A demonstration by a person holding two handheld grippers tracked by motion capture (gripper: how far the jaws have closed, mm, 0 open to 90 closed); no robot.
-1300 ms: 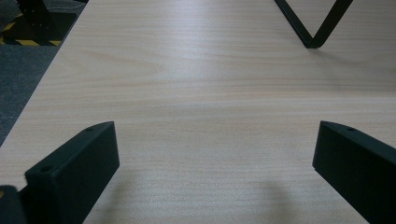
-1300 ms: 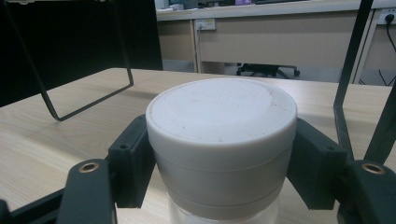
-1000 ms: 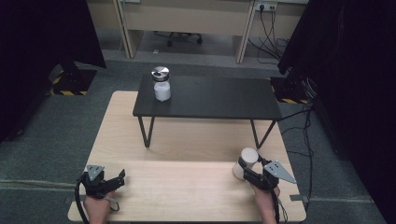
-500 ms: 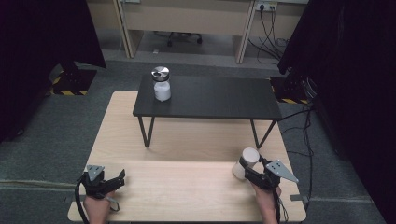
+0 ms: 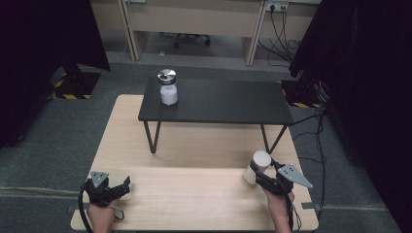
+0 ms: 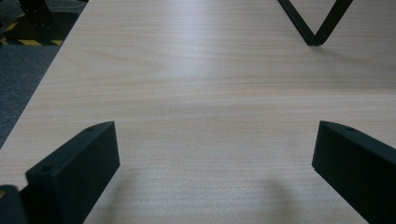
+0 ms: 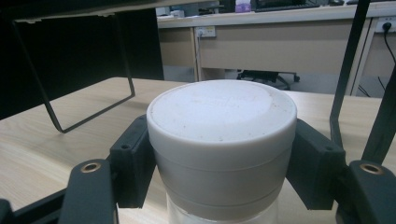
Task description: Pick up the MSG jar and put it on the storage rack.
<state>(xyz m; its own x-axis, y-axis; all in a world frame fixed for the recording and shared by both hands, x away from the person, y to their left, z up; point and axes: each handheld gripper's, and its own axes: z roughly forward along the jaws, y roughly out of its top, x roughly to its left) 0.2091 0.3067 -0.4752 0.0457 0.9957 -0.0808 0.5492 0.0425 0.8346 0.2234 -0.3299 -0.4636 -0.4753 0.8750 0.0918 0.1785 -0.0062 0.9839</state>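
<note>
My right gripper point(image 5: 265, 168) is shut on a white-lidded jar point(image 5: 256, 165) near the front right of the wooden table point(image 5: 194, 145). In the right gripper view the black fingers point(image 7: 133, 163) press both sides of the wide white lid point(image 7: 222, 112), with clear glass below it. Whether the jar rests on the wood I cannot tell. At the front left, my left gripper point(image 5: 121, 187) lies low over the table. Its jaws stand wide apart with bare wood between them in the left gripper view point(image 6: 215, 158).
A low black table point(image 5: 228, 104) on thin metal legs point(image 5: 151, 138) stands on the far half of the wooden table. A white jar with a silver lid point(image 5: 167, 87) sits on its far left corner. Dark curtains flank both sides.
The right gripper and the jar in it have edged slightly to the right. The left gripper has stayed put.
</note>
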